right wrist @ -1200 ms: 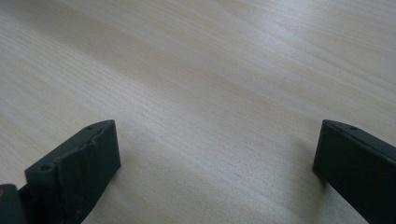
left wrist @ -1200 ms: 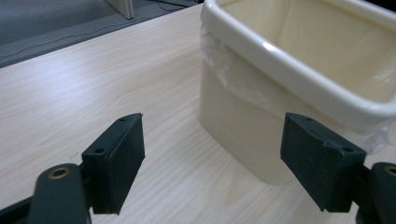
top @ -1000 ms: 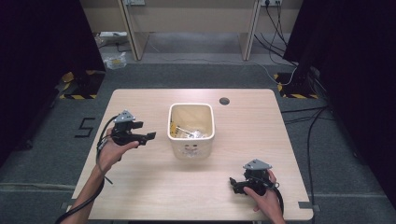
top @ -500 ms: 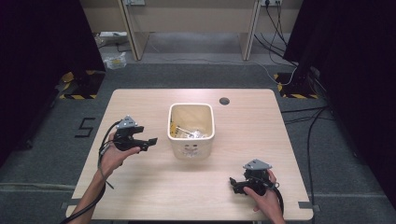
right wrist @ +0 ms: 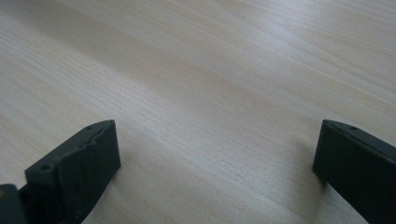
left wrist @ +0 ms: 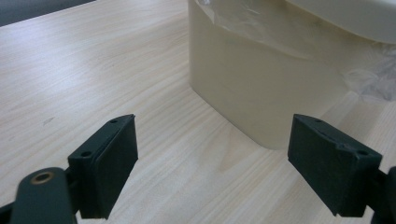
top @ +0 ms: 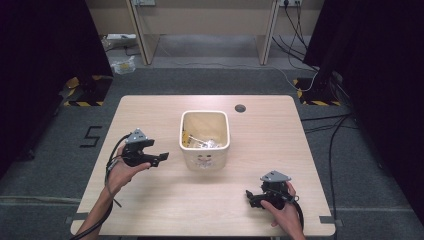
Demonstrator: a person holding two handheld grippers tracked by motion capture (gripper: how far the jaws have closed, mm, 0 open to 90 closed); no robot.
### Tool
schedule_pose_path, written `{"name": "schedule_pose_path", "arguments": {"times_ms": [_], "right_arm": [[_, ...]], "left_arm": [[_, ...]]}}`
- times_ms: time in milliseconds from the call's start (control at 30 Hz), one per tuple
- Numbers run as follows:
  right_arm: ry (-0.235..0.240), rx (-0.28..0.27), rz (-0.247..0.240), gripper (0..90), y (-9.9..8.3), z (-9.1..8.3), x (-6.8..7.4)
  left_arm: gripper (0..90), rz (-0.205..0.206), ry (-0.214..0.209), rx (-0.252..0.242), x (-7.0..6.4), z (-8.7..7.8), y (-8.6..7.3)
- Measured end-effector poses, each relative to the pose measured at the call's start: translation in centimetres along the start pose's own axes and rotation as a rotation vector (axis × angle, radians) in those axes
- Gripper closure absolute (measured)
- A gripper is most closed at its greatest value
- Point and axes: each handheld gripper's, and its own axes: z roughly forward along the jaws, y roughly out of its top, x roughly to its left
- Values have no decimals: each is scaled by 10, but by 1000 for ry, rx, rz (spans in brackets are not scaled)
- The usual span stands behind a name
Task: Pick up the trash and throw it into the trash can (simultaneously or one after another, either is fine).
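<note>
A cream plastic bin stands at the middle of the wooden table, with clear wrappers and yellowish bits inside. Left of it my left gripper is held above the table, open, its jaws pointing at the bin's side. In the left gripper view the bin's wall rises just ahead between the wide-apart jaws of that gripper, which hold nothing. At the front right, my right gripper rests low on the table, open. The right gripper view has bare wood between its jaws.
A round cable hole sits in the table near its far edge. Beyond the table are desk legs, cables on the grey floor and black-and-yellow floor plates. A crumpled clear wrap lies by the bin's base.
My left gripper has drifted a little toward the person's side and slightly lower, still open. The right gripper has stayed put.
</note>
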Motion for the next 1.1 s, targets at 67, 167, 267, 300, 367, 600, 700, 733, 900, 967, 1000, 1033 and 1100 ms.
{"name": "schedule_pose_path", "arguments": {"times_ms": [67,167,267,300,367,600,700,733,900,967,1000,1033,1100], "right_arm": [[-1,0,0,8,0,0,0],[-1,-1,1,9,0,0,0],[-1,-1,1,9,0,0,0],[-1,-1,1,9,0,0,0],[-1,-1,3,9,0,0,0],[0,1,4,8,0,0,1],[0,0,4,8,0,0,1],[-1,0,4,8,0,0,1],[0,0,4,8,0,0,1],[0,1,5,8,0,0,1],[0,1,4,8,0,0,1],[0,0,4,8,0,0,1],[-1,1,4,8,0,0,1]], "left_arm": [[153,8,-1,6,-2,0,-3],[154,14,0,15,-4,0,-5],[154,22,-2,25,-8,2,-11],[154,24,-2,24,-9,2,-12],[154,30,-4,31,-11,2,-15],[155,59,-11,58,-19,4,-24],[155,66,-16,62,-23,4,-28],[155,70,-19,68,-24,3,-29],[155,73,-34,68,-31,4,-33],[155,74,-39,67,-33,5,-36],[155,76,-41,71,-35,6,-38],[155,79,-41,73,-36,6,-39],[156,91,-35,83,-38,7,-41]]}}
